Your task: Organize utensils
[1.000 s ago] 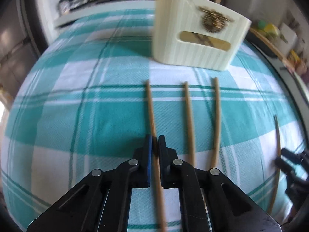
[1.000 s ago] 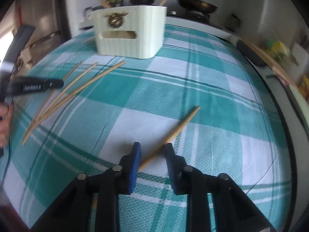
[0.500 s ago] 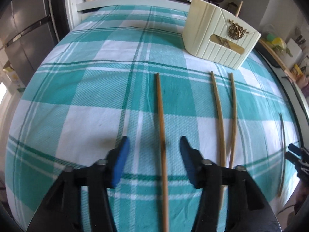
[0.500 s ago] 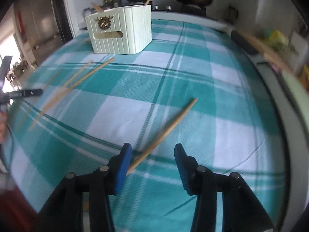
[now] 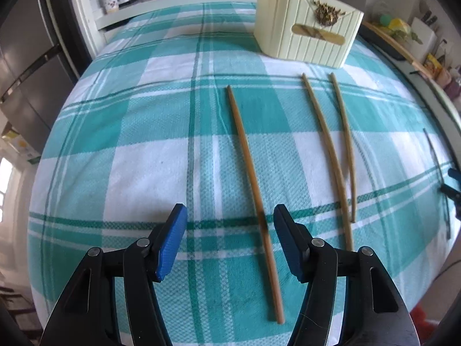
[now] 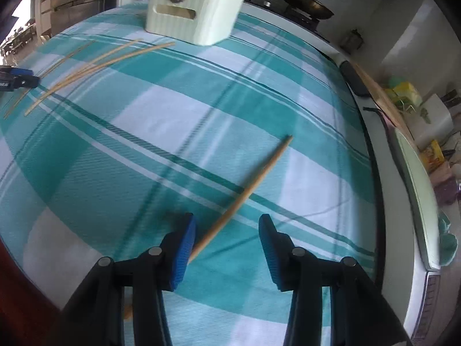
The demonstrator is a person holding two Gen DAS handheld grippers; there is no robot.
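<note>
A teal-and-white checked tablecloth [image 5: 144, 132] spreads below and ahead of the tool. Far ahead — a stove with a lidded pan [image 6: 305, 0]; jars [image 5: 111, 0] ahead-left, a steel refrigerator [image 5: 26, 66] far left.

The right gripper [image 6: 227, 239] was held open over the checked tablecloth [image 6: 121, 173], a chopstick [image 6: 245, 193] lying slantwise between its jaws.

We find no text, number or brand that we can read in either view. The cream basket [image 5: 308, 33] at one o'clock bears only a gold emblem [image 5: 327, 14] without letters. The jar label [image 5: 111, 3] at eleven o'clock is too blurred for us to make out.
</note>
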